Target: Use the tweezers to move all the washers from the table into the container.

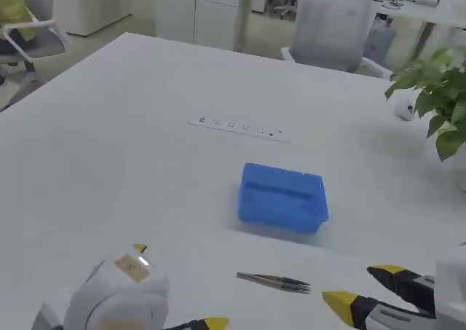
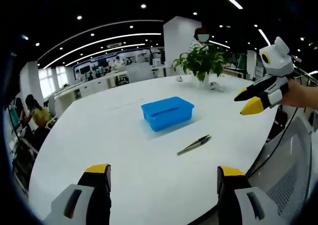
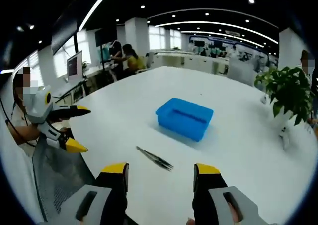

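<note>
The left gripper [image 2: 164, 170] and right gripper [image 3: 160, 169] are hovering at the near edge of the white desk [image 1: 109, 126], jaws wide apart, gripping nothing. The tweezers [image 1: 274, 280] are lying by that edge, the blue container [image 1: 282, 197] sitting mid-desk, a potted plant [image 1: 437, 97] standing near its right edge.

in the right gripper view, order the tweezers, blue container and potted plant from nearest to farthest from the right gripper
From the right gripper:
1. Tweezers, lying on the table just ahead of the jaws.
2. Blue container, mid-table beyond them.
3. Potted plant, far off to the right.
</note>
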